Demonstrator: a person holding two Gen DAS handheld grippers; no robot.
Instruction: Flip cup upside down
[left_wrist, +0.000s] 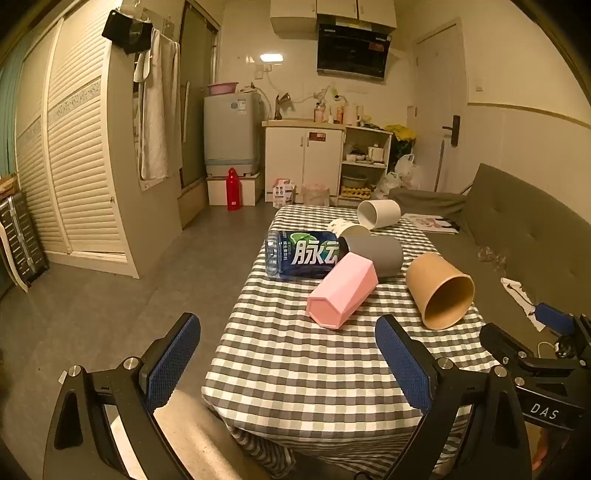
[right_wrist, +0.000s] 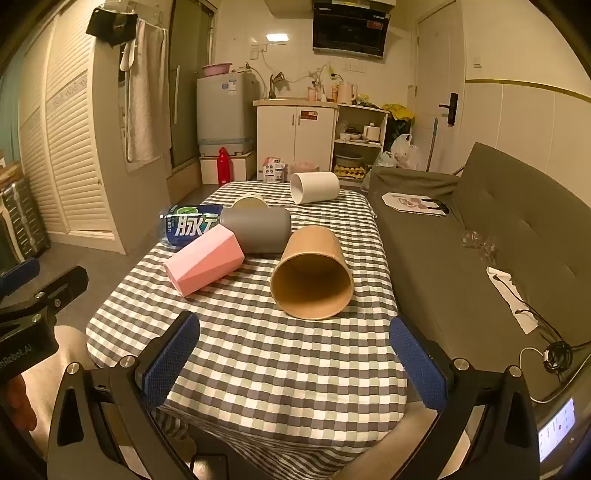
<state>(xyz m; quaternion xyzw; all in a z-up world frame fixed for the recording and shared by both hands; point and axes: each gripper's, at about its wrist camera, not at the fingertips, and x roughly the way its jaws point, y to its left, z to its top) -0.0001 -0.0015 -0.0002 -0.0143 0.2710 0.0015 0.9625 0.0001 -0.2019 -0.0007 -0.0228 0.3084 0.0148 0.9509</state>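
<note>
Brown paper cup (right_wrist: 312, 275) lay on its side on the checked tablecloth (right_wrist: 258, 354), mouth toward the grippers, just right of the pink cup (right_wrist: 203, 260). Left gripper (left_wrist: 288, 354) and right gripper (right_wrist: 295, 354) both gaped wide, holding nothing.

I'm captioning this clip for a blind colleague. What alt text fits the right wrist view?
Five cups lie on their sides on a checkered table: a brown paper cup nearest, mouth toward the camera, then a pink faceted cup, a grey cup, a cream cup and a white cup, beside a toppled blue bottle. The right tool is open, holding nothing.
</note>
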